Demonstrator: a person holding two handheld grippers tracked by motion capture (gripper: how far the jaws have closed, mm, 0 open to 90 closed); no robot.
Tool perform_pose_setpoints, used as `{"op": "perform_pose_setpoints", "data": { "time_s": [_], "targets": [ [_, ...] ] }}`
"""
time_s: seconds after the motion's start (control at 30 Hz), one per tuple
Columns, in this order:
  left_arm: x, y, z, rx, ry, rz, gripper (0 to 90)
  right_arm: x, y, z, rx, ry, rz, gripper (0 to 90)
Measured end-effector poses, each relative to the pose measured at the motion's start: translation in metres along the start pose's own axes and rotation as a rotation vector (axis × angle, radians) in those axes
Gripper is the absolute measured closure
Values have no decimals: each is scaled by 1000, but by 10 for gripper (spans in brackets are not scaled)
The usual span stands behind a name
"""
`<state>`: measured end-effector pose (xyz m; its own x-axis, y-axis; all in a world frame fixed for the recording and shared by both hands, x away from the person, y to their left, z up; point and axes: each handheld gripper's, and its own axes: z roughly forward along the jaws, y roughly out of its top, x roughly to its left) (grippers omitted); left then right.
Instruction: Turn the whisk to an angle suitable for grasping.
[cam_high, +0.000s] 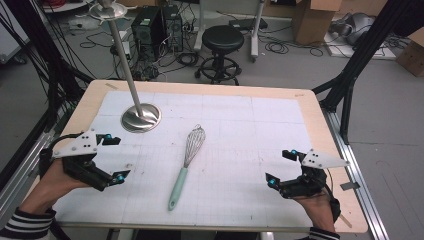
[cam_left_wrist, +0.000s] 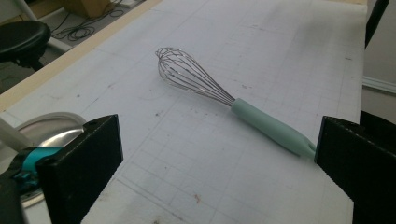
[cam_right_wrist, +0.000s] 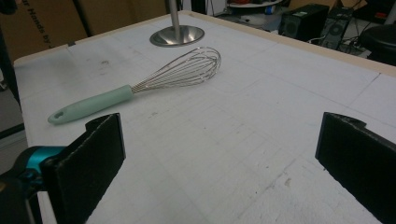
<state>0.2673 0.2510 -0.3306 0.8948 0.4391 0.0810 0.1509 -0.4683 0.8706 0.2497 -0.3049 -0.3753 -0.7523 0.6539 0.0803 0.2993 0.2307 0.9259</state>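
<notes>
1. A wire balloon whisk with a mint-green handle (cam_high: 186, 160) lies flat near the middle of the white gridded surface (cam_high: 250, 125), touched by nothing.
2. Its long axis runs from the near side toward the far side of the surface, tilted slightly: the handle end points toward the person and a little to the left, and the wire head points away, toward the far edge.
3. A polished steel stand with a round base and a slanting pole (cam_high: 141, 117) sits beyond the whisk to the far left, near the wire head but apart from it.
4. The left gripper (cam_high: 115, 157) hangs at the near left of the surface with its jaws spread wide and nothing between them. In the left gripper view the whisk lies ahead and to that view's right, its handle tip close to the right jaw.
5. The right gripper (cam_high: 280, 167) hovers at the near right, jaws likewise spread and empty. In the right gripper view the whisk lies ahead and off to that view's left.
6. Judged from the high view, the left gripper is the nearer to the handle, so a reach sideways across the handle from the left looks the shorter approach; the right gripper stands well apart.
</notes>
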Motion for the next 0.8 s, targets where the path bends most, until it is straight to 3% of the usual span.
{"op": "perform_pose_setpoints", "data": {
  "time_s": [0.27, 0.6, 0.73, 0.8],
  "targets": [
    [-3, 18, 18, 68, -52, 58, 18, 1, 1, 0, -2, 3, -5, 5],
    [-7, 33, 43, 91, -116, 96, 66, 0, 1, 1, -2, 3, -2, 5],
    [-10, 39, 53, 100, -147, 113, 126, 0, 1, 1, -2, 5, -5, 5],
    [-11, 41, 58, 109, -166, 123, 200, 0, 1, 0, -4, 3, -6, 5]
  ]
}}
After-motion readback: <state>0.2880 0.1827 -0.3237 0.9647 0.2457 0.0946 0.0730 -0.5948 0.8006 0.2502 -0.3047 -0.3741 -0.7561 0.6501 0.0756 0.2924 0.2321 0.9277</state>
